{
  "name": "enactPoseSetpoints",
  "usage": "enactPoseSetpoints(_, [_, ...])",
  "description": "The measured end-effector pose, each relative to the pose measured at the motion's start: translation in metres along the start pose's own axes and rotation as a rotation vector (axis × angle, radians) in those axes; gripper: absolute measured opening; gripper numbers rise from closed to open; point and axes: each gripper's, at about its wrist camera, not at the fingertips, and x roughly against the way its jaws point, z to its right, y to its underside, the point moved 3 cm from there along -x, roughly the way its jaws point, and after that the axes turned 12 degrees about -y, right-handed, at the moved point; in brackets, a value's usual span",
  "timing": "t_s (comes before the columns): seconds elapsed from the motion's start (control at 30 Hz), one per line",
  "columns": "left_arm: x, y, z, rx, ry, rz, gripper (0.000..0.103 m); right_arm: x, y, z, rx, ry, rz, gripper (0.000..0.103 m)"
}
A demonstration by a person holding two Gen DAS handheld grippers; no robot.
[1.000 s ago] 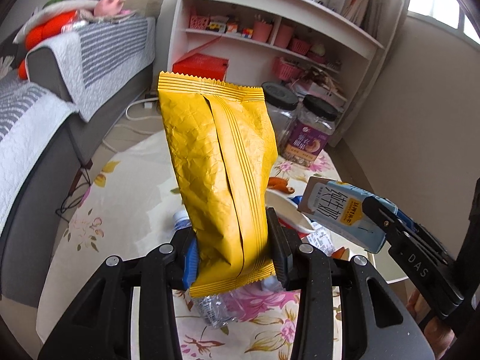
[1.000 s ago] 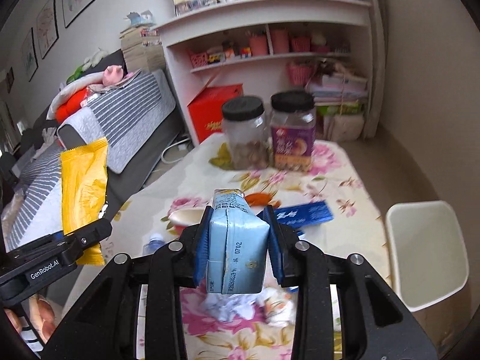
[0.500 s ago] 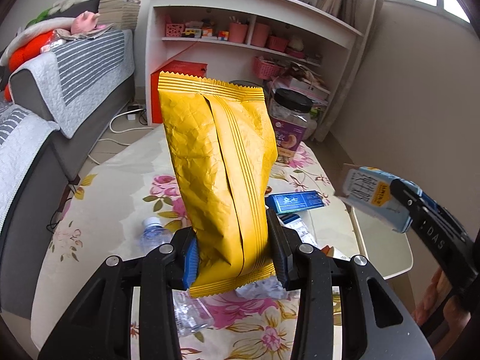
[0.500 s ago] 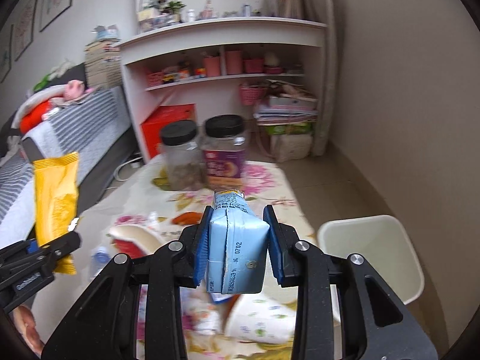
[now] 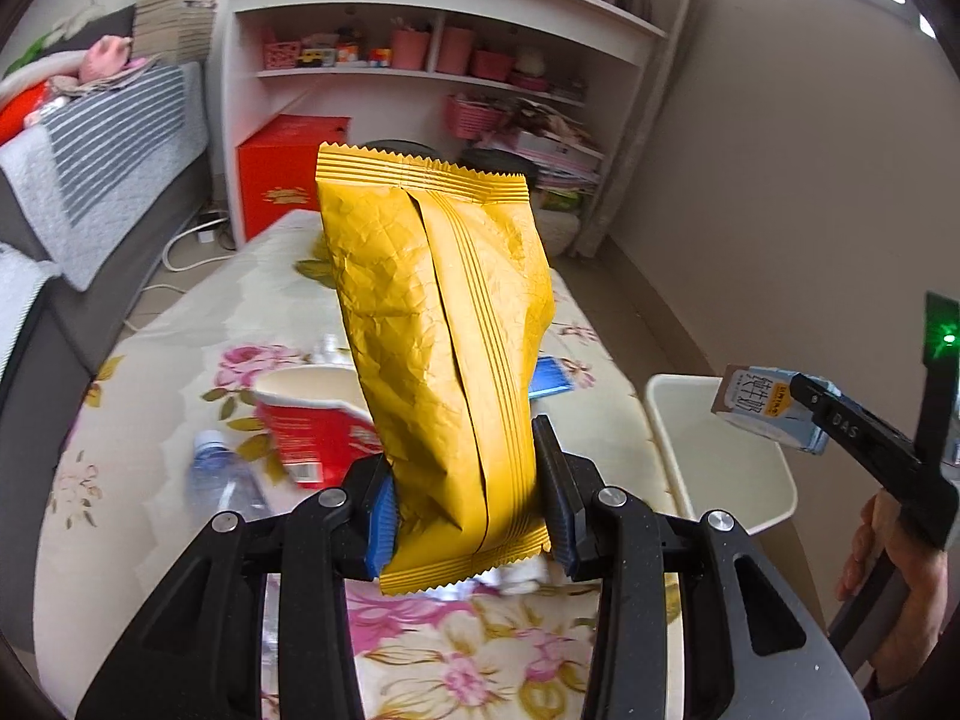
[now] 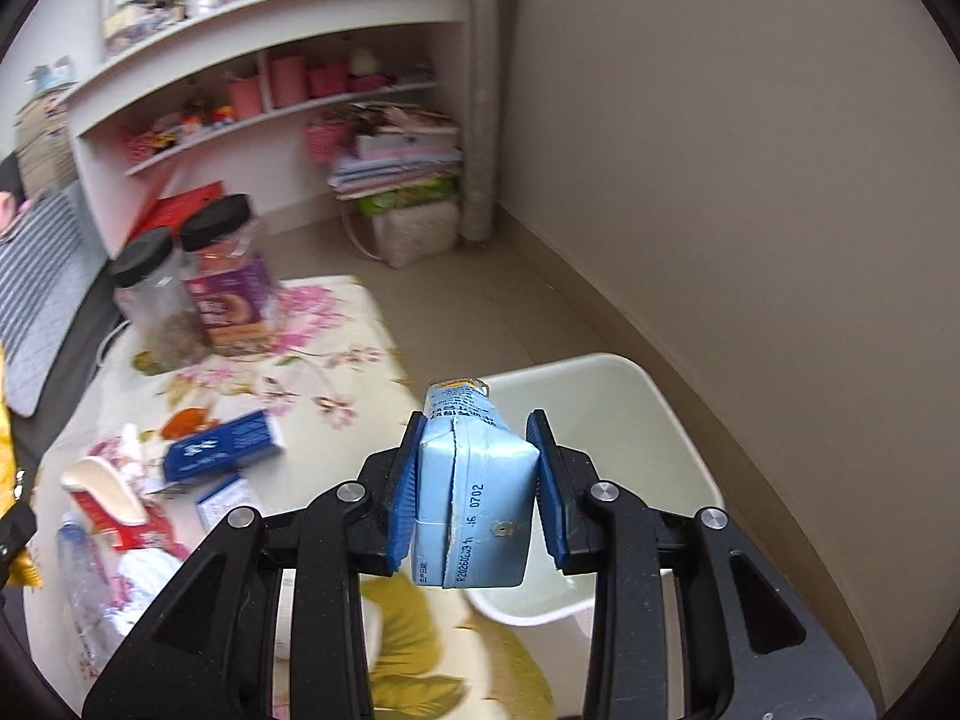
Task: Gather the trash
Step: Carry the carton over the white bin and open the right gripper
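Observation:
My left gripper (image 5: 465,498) is shut on a yellow snack bag (image 5: 441,348), held upright above the floral table (image 5: 150,360). My right gripper (image 6: 477,480) is shut on a light blue milk carton (image 6: 471,504), held over the near rim of the white trash bin (image 6: 606,396) beside the table. The carton (image 5: 762,405) and the bin (image 5: 714,450) also show at the right of the left wrist view. A red paper cup (image 5: 312,426), a clear plastic bottle (image 5: 225,486), blue boxes (image 6: 222,444) and crumpled paper lie on the table.
Two black-lidded jars (image 6: 198,294) stand at the table's far end. A white shelf unit (image 5: 432,66) and a red box (image 5: 288,174) are behind. A grey sofa (image 5: 72,192) runs along the left. A beige wall (image 6: 750,180) is right of the bin.
Both grippers have swung right toward the bin. The carton was over the table and is now over the bin's near rim. Both grips are unchanged.

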Motion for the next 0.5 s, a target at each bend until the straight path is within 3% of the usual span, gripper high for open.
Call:
enactPoseSetpoints(0.13, [-0.004,0.000,0.027,-0.023,0.034,-0.005,0.040,0.000,0.000,0.028,-0.054,0.052,-0.018,0.040])
enactPoseSetpoints(0.2, [-0.007,0.000,0.042,-0.035,0.055,-0.015,0.040,0.005,-0.001,0.040,-0.073,0.079,-0.005,0.060])
enactPoseSetpoints(0.3, [-0.011,0.003,0.069,-0.068,0.073,-0.020,0.040,0.015,-0.006,0.059,-0.099,0.116,0.032,0.073])
enactPoseSetpoints(0.5, [-0.024,0.009,0.125,-0.094,0.139,-0.072,0.040,0.036,-0.013,0.093,-0.127,0.175,0.099,0.084])
